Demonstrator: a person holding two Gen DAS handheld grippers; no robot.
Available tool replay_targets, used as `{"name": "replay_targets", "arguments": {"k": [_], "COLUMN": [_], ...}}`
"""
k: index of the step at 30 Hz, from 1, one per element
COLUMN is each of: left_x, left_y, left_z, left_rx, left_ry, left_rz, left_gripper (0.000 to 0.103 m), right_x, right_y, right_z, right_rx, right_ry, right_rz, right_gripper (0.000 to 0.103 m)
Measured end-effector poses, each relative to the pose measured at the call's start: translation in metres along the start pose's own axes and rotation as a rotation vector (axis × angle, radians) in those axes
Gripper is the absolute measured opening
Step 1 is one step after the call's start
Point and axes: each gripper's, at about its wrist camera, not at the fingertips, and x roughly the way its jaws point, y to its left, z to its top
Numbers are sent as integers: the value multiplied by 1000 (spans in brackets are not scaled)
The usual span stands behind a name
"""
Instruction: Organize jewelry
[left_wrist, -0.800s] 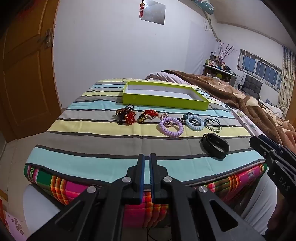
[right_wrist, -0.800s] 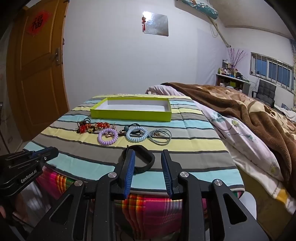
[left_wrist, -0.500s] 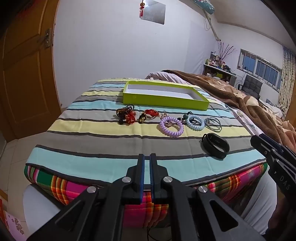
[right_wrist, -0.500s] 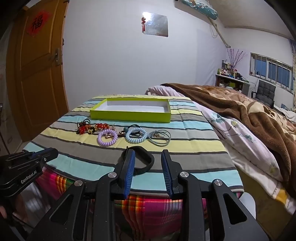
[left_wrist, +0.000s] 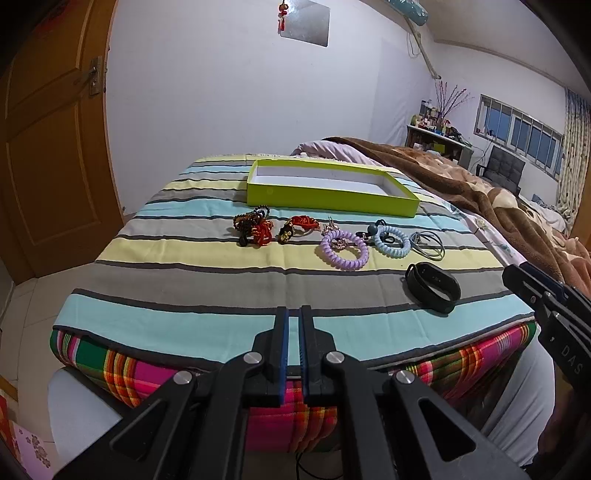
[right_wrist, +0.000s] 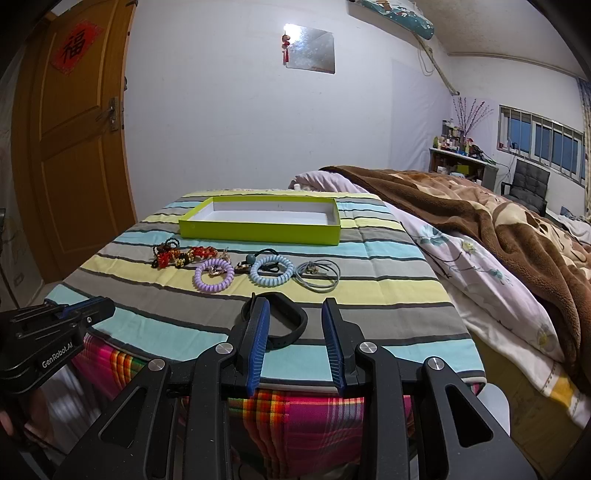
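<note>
Two grippers sit at the near edge, nothing picked up yet. Right gripper (right_wrist: 295, 314) has its fingers spread wide, lined up on the black band (right_wrist: 286, 321), which lies on the grey stripe just past the tips; the band is not between the pads. Left gripper (left_wrist: 293, 325) has fingers nearly together with a thin gap, holding nothing, and sits well apart from the jewelry.

Likely step: grab the black band and carry it to the green box (right_wrist: 258, 229), which looks unfilled. To do it well: drop the tips to straddle one side of the loop, pinch the strap itself and not the cloth, lift clear, then release inside the rim.

The rest lies in a row between band and box: red beaded pieces (left_wrist: 255, 227), purple coil (left_wrist: 344, 250), blue coil (left_wrist: 392, 240), grey loop (left_wrist: 428, 245).

Surface: striped cloth (left_wrist: 184, 258) over a plaid cover, soft, may snag. Room: a bed with a brown blanket (right_wrist: 480, 206) to the right, a wooden door (right_wrist: 74, 147) to the left, white wall.
</note>
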Motion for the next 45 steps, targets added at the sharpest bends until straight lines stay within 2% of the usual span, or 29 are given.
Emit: {"name": "replay_targets", "arguments": {"k": [45], "left_x": [0], "left_y": [6], "left_z": [0], "left_rx": [-14], "left_ry": [11], "left_rz": [-7], "left_gripper": [6], "right_x": [0], "right_y": [0], "right_z": [-1], "right_rx": [3], "right_ry": [0], "right_rz": [-2], "right_gripper": [30]}}
